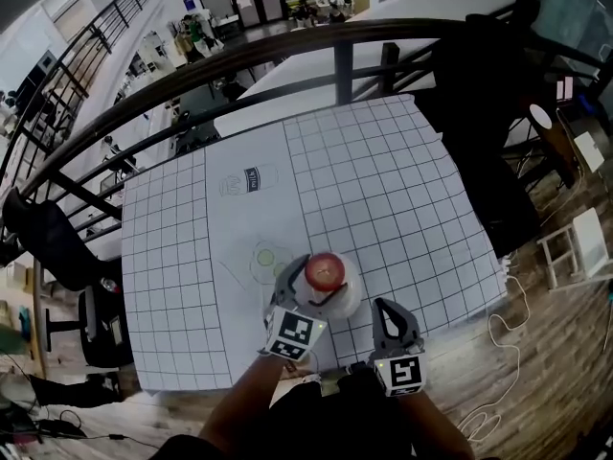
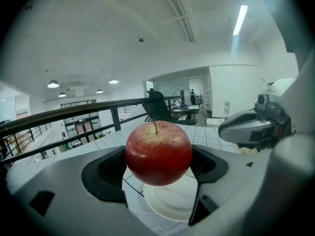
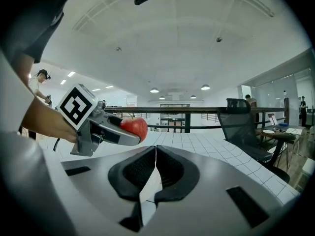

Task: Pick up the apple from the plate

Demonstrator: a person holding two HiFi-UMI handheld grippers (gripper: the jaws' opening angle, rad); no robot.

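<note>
Left gripper (image 1: pixel 308 287) clamped on apple (image 2: pixel 158 153), jaws snug on both sides. Apple hung just above plate (image 2: pixel 172 206), seemingly clear of it. Right gripper (image 3: pixel 154 173) closed, empty, beside. Lift step looked underway; next needs firm grip, steady raise.

I observe my left gripper (image 1: pixel 306 290) with the red apple (image 1: pixel 325 269) between its jaws, over the white plate (image 1: pixel 352 297) on the gridded table (image 1: pixel 383 190). My right gripper (image 1: pixel 388 316) sits just beside the plate, near the table's front edge. A dark railing (image 1: pixel 383 29) runs beyond the table.
</note>
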